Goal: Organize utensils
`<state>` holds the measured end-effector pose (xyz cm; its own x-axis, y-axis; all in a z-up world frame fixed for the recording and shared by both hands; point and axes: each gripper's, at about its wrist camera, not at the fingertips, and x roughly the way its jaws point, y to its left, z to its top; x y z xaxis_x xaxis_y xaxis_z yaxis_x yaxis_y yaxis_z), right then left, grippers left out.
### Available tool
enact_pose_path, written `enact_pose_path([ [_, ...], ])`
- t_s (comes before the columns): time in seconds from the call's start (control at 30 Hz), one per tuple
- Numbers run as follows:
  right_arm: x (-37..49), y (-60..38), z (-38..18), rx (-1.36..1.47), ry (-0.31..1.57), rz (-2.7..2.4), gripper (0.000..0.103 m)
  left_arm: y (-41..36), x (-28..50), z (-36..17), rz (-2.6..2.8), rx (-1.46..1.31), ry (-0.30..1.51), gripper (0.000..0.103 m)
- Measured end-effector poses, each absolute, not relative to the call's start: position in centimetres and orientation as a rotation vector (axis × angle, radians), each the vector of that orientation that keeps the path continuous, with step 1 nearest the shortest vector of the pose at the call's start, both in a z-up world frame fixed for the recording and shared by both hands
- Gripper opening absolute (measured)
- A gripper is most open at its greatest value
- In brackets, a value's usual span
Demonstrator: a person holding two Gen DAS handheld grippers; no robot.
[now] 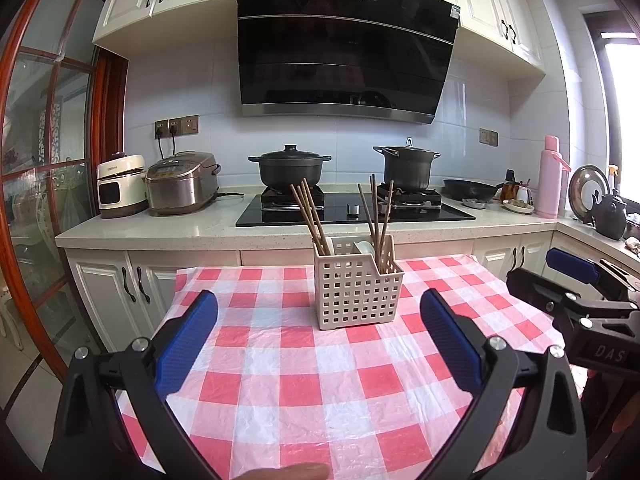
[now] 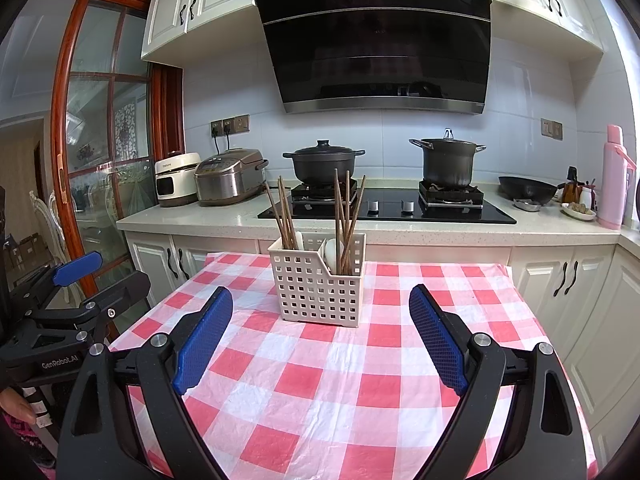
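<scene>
A cream perforated utensil caddy (image 1: 357, 292) (image 2: 318, 280) stands on the red-and-white checked table (image 1: 304, 392) (image 2: 352, 392) toward its far edge. Brown chopsticks (image 1: 310, 216) (image 2: 283, 216) lean in its left compartment. More chopsticks (image 1: 376, 224) (image 2: 347, 220) stand in the right one with a white spoon (image 1: 365, 248) (image 2: 332, 252). My left gripper (image 1: 320, 304) hangs open in front of the caddy, nothing between its blue pads. My right gripper (image 2: 320, 300) is open too, also short of the caddy and apart from it. Each gripper shows at the edge of the other's view.
Behind the table runs a counter (image 1: 160, 224) with a black hob (image 1: 352, 212), two dark pots (image 1: 290, 168) (image 1: 408, 168), two rice cookers (image 1: 182, 188), a wok (image 1: 470, 190) and a pink flask (image 1: 550, 176). A wooden glass door (image 1: 48, 160) stands left.
</scene>
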<state>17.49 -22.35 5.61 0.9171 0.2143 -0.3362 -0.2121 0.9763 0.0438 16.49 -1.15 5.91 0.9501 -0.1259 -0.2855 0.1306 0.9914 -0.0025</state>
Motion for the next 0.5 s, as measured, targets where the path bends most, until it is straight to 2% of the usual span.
enact_pose_path([
  [0.5,17.4,-22.3,5.6,0.004,0.346,0.217,0.084,-1.05,16.34,5.87,-0.118,0.025,0.286,0.098],
])
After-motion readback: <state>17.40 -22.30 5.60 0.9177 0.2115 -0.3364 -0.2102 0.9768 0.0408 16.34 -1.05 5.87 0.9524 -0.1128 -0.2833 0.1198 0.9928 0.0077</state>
